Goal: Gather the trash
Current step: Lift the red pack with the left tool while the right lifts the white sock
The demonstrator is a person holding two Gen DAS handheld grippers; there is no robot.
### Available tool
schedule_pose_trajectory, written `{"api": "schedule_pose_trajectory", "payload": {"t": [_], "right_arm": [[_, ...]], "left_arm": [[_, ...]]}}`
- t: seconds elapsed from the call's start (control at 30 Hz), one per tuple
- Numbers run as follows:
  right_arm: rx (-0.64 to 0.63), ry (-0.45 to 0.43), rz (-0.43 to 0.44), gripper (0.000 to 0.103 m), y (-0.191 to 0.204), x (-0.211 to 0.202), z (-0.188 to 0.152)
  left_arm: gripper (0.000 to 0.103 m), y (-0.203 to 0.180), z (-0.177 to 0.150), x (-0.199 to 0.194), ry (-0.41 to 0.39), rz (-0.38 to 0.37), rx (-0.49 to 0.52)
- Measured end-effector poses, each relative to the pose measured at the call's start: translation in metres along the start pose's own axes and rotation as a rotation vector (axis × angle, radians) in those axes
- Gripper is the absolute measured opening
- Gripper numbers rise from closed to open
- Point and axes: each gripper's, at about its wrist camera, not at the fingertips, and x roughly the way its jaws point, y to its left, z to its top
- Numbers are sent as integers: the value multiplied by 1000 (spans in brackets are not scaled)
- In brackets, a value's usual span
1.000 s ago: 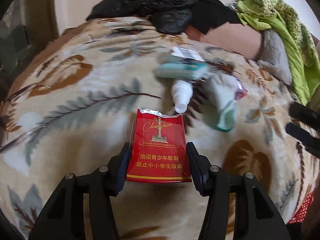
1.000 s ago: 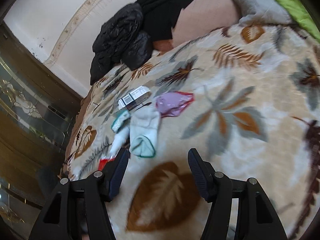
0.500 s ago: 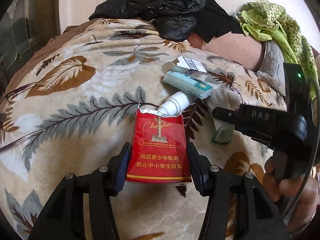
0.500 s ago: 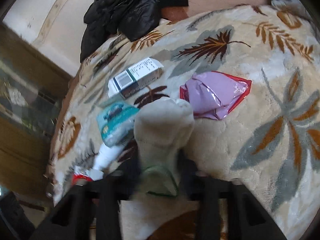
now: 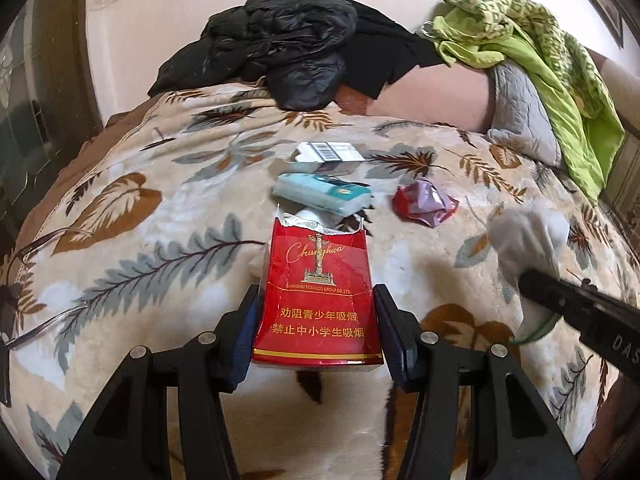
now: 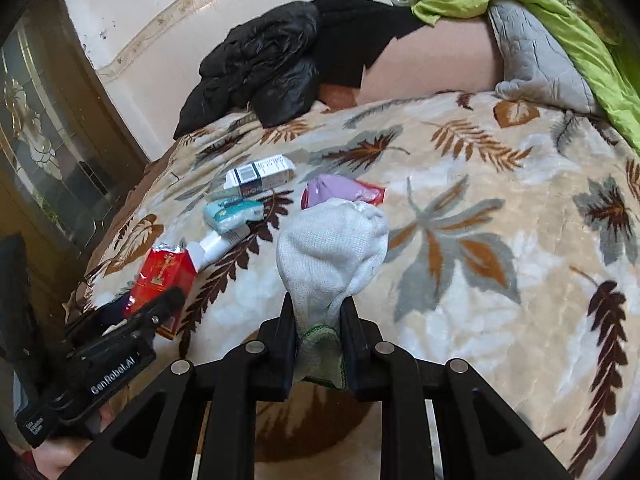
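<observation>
Holding red cigarette pack (image 5: 318, 300) upright in left claw (image 5: 316, 334), jaws pressed on both pack sides. Right claw (image 6: 319, 330) closed tight on white sock (image 6: 332, 248), grip at green-trimmed cuff only, jaws just finished closing; toe end hangs free above bed blanket (image 6: 500, 208). Remaining trash at blanket centre: white carton (image 5: 330, 152), teal tissue pack (image 5: 322, 194), white bottle (image 6: 218, 244), crumpled purple wrapper (image 5: 426, 202). Risk: sock slips from shallow cuff grip. Risk: torn, soft pack crushes or tips under side pressure. Risk: dangling sock snags neighbouring items.
</observation>
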Motion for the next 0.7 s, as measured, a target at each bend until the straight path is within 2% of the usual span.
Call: {"api": "schedule_pose_trajectory", "payload": {"t": [0.2, 0.7], "right_arm": [[2, -26, -10, 22, -12, -6, 7], [-25, -32, 7, 22, -5, -2, 9]], "left_arm": [[53, -22, -3, 0, -25, 32, 68], [53, -30, -2, 1, -43, 55, 112]]}}
